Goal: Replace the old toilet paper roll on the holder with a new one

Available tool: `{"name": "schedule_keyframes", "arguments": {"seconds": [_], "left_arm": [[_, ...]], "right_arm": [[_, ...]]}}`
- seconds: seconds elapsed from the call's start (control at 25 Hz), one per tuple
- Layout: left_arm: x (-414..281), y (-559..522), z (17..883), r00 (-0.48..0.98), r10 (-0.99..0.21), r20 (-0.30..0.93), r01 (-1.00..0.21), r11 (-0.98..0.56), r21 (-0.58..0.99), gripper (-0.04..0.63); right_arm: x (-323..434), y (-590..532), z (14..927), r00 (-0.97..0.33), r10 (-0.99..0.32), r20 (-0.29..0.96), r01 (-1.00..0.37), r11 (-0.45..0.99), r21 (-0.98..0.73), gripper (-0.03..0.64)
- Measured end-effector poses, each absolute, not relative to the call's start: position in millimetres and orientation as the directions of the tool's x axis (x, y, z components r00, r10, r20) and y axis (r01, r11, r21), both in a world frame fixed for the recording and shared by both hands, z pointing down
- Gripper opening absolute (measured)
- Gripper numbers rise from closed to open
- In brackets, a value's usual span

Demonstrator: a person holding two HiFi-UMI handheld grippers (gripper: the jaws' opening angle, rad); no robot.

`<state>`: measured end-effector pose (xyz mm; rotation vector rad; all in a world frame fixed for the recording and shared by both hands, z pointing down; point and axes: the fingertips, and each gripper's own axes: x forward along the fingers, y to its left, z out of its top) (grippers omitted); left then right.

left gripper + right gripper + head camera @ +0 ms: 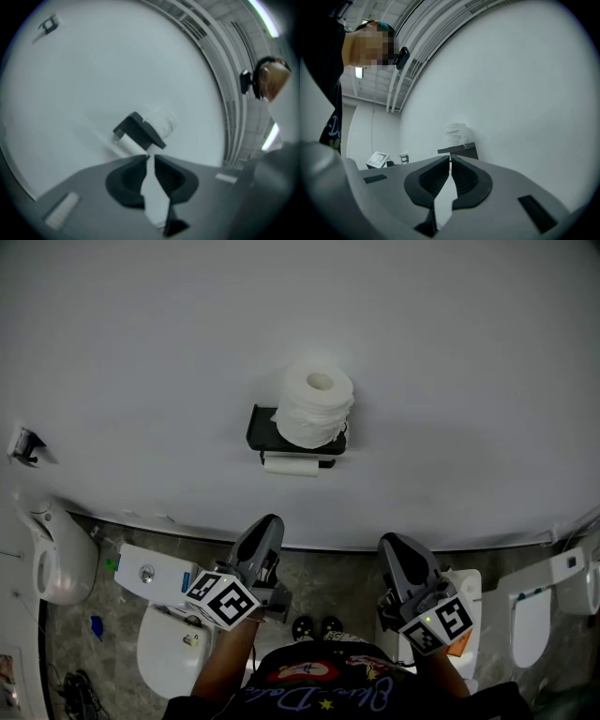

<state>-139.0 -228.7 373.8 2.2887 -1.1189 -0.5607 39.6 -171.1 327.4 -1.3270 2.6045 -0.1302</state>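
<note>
A black holder point(262, 427) is fixed to the white wall. A full white toilet paper roll point(317, 409) stands on end on its top shelf. Under the shelf a thin white roll point(291, 466) lies on the spindle. My left gripper point(267, 527) and right gripper point(394, 546) are both well back from the wall and point at it. In the left gripper view the left gripper point(150, 158) shows a narrow gap with nothing in it, in line with the holder point(140, 131). The right gripper point(450, 158) is shut and empty, below the roll point(456, 133).
A toilet with its cistern point(150, 574) stands below left, another white fixture point(61, 563) at far left, and a toilet point(534, 615) at right. A small fitting point(26, 446) is on the wall at left. The person's shoes point(317, 626) are on the grey floor.
</note>
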Motion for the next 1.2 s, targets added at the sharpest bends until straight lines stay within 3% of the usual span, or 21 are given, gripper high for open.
{"name": "schedule_keyframes", "arguments": {"seconds": [0.2, 0.36, 0.76, 0.8, 1.2], "left_arm": [[-130, -281, 390, 0.560, -0.804, -0.200, -0.424, -0.485, 0.765, 0.156], [-129, -314, 391, 0.495, -0.817, -0.295, -0.188, -0.432, 0.882, 0.227], [-122, -352, 385, 0.438, -0.804, -0.402, -0.014, -0.453, 0.891, 0.222], [-120, -353, 384, 0.441, -0.799, -0.409, -0.006, -0.458, 0.889, 0.169], [-46, -347, 384, 0.583, -0.705, -0.403, 0.033, -0.476, 0.879, 0.166]], "right_arm": [[61, -168, 332, -0.521, -0.846, -0.116, -0.830, 0.534, -0.163, 0.016], [79, -169, 337, -0.459, -0.884, -0.091, -0.868, 0.468, -0.165, 0.017], [99, -175, 338, -0.377, -0.924, -0.061, -0.913, 0.382, -0.145, 0.016], [101, -176, 338, -0.373, -0.926, -0.062, -0.914, 0.378, -0.150, 0.016], [126, -173, 342, -0.290, -0.955, -0.058, -0.937, 0.296, -0.187, 0.016]]}}
